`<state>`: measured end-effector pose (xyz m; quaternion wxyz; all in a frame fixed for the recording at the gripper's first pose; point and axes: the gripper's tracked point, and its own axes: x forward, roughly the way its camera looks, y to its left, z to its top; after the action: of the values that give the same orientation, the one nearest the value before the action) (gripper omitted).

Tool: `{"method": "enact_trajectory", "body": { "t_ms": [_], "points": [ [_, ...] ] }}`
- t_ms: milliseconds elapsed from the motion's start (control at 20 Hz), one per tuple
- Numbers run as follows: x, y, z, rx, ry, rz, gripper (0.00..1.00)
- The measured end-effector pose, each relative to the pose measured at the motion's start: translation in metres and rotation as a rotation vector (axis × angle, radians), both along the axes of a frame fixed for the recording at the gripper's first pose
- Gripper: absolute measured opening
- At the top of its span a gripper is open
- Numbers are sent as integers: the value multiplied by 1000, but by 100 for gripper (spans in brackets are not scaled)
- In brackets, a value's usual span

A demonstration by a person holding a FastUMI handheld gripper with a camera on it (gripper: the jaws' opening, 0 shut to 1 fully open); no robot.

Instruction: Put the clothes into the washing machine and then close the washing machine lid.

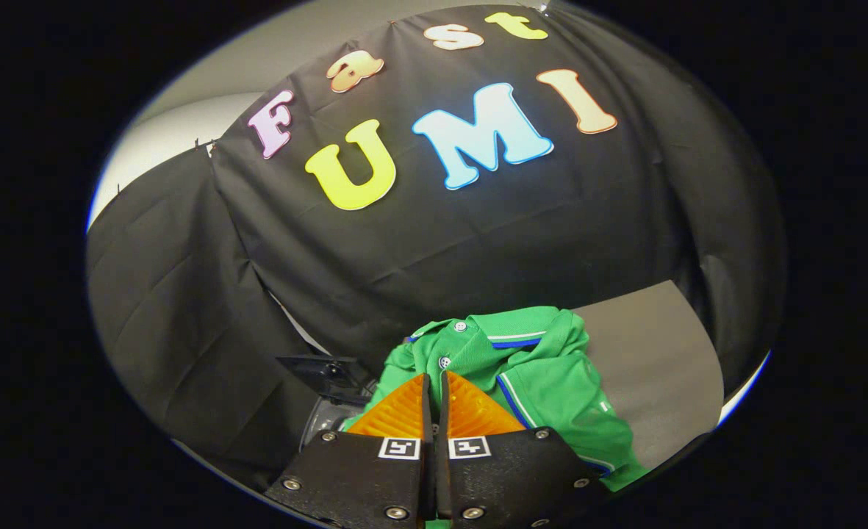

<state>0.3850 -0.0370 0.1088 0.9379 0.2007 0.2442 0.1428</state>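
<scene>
A green polo shirt [551, 382] with blue and white trim and small buttons hangs bunched just ahead of my fingers and spills down to their right. My gripper [436, 376] is shut on the shirt's fabric, with the two fingertips pressed almost together near the button placket. Left of the fingers and lower down, part of the washing machine [325, 426] shows as a grey rounded opening. Its dark lid [320, 369] stands raised above that opening. The shirt hides whatever lies right behind it.
A grey tabletop [650, 367] stretches to the right behind the shirt. Black cloth walls [184, 330] close the booth at the back and on the left, close behind the machine.
</scene>
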Motion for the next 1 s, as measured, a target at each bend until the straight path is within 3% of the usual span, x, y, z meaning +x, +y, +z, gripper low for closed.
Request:
{"method": "enact_trajectory", "body": {
  "t_ms": [450,1000],
  "points": [
    [-3,96,51,56,-96,94,0],
    [-4,216,54,83,-91,236,0]
  ]
}}
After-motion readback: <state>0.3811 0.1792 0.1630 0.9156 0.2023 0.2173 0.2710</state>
